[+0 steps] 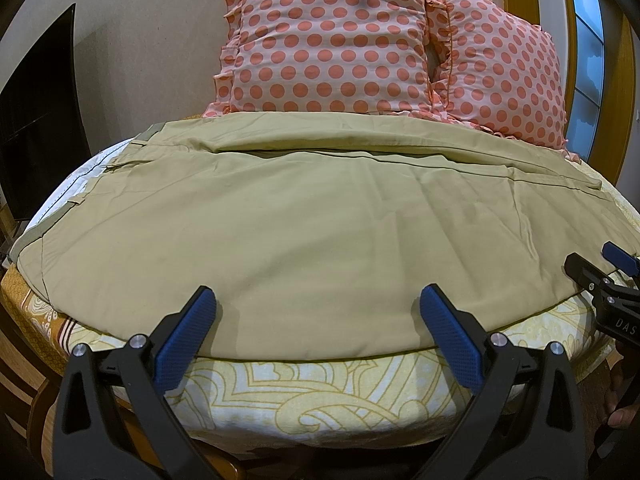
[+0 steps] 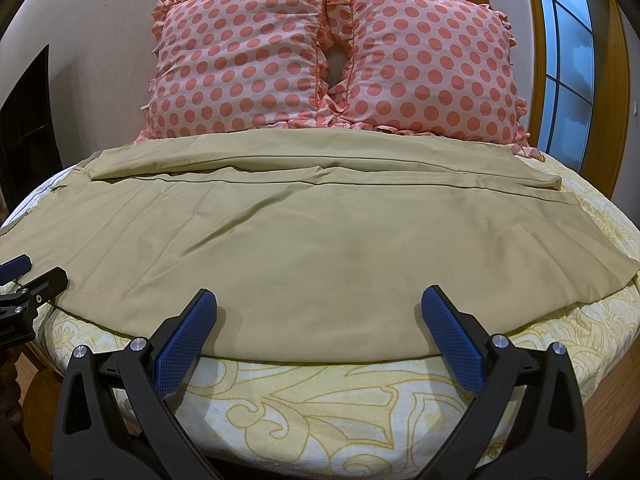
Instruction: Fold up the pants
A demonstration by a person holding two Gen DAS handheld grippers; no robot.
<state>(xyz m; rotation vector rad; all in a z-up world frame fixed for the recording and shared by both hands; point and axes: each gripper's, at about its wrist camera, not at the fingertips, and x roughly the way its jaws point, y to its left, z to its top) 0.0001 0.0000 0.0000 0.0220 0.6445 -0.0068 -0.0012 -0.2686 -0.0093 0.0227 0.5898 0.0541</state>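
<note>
Khaki pants point(image 1: 312, 224) lie flat across the bed, waistband at the left, leg hems at the right, one leg laid over the other. They also show in the right wrist view point(image 2: 320, 248). My left gripper point(image 1: 318, 300) is open and empty, fingertips just over the near edge of the pants. My right gripper point(image 2: 320, 300) is open and empty, also over the near edge, further right. The right gripper's tip point(image 1: 600, 276) shows at the right in the left wrist view; the left gripper's tip point(image 2: 36, 276) shows at the left in the right wrist view.
The bed has a yellow patterned sheet point(image 2: 320, 408). Two pink polka-dot pillows point(image 2: 248, 60) point(image 2: 432, 64) stand against the wall behind the pants. A window point(image 2: 568, 64) is at the right and a dark panel point(image 1: 36, 120) at the left.
</note>
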